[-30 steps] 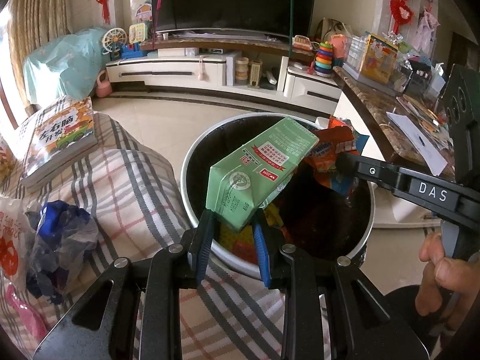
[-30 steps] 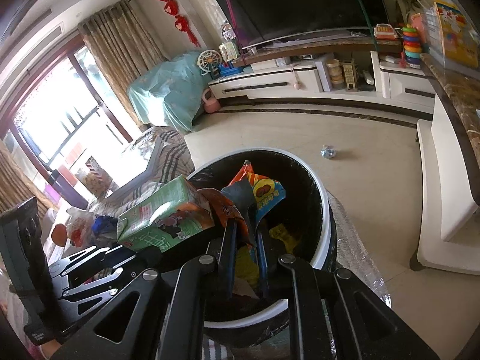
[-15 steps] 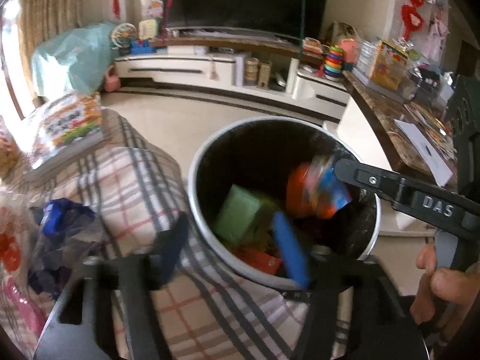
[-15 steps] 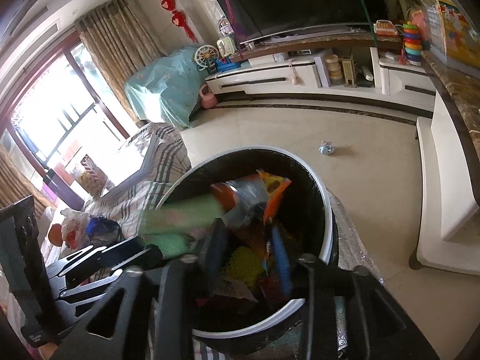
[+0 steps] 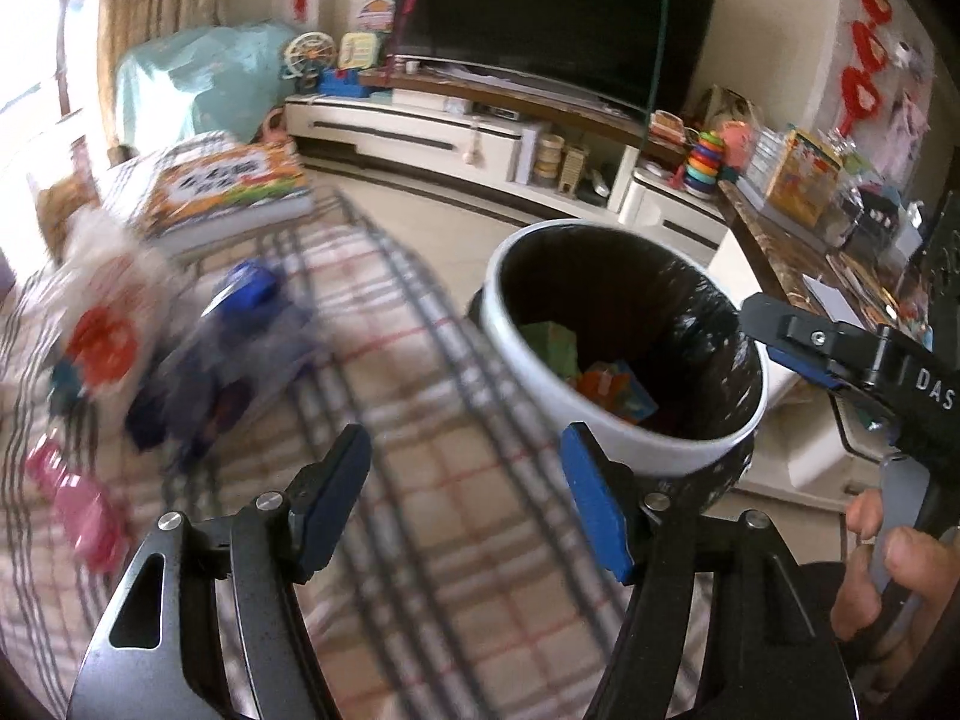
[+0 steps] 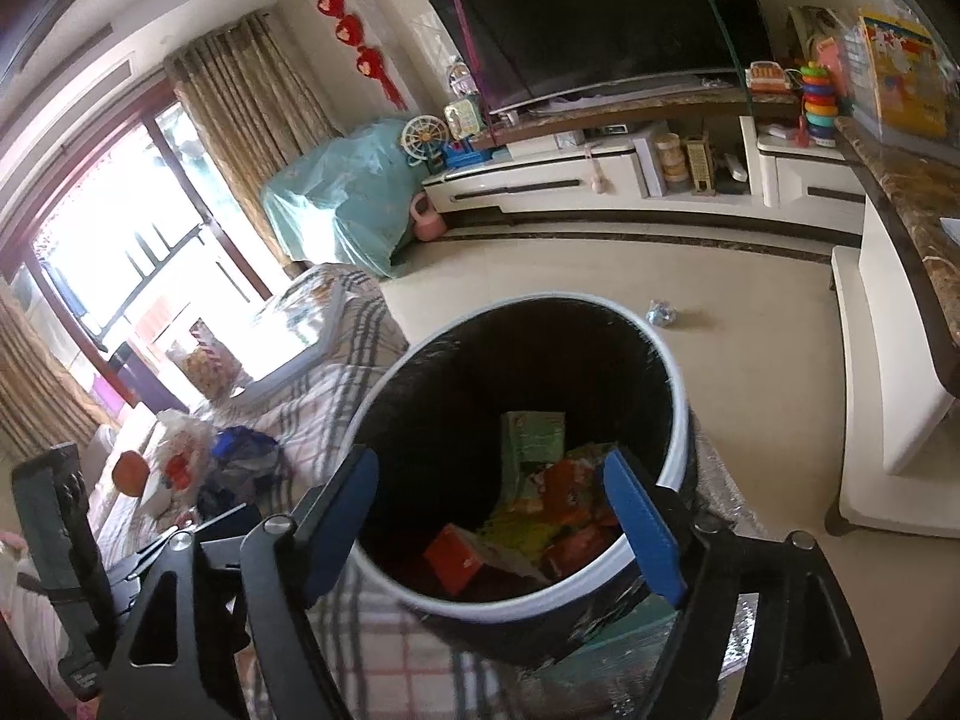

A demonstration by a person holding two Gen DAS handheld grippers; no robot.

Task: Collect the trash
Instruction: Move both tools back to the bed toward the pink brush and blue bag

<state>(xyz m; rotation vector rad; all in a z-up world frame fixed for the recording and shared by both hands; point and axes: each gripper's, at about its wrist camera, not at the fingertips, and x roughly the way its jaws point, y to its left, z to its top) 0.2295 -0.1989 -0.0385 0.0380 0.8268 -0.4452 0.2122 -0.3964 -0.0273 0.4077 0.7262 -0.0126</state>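
The left hand-held gripper (image 5: 465, 495) sits low in its own view with its blue pads spread apart and nothing between them; below it lies only the plaid cloth (image 5: 456, 540). The right hand-held gripper (image 6: 492, 522) is at the bottom of its view, its jaws opening, also empty, poised over the mouth of the trash bin (image 6: 675, 384). In the left wrist view, that same right tool reaches in from the right edge, with a hand (image 5: 894, 570) wrapped round its grip at lower right.

The bin is a round white-rimmed can with a black liner, standing just beside the plaid-covered tabletop. Inside it, at the bottom, lies the trash: a green carton (image 6: 533, 438) leaning against the liner, orange snack wrappers (image 6: 564, 498) and a red packet (image 6: 453, 558) near the front.

On the cloth, toward the left of the left wrist view, sits a blurred heap: a crumpled blue-and-grey bag (image 5: 240, 348), a white bag with red print (image 5: 108, 312), and something pink (image 5: 78, 510) lower down. Beyond them, at upper left, rests a colourful book (image 5: 228, 189).

A small crumpled scrap (image 6: 661, 312) lies on the floor past the bin, well apart from it.
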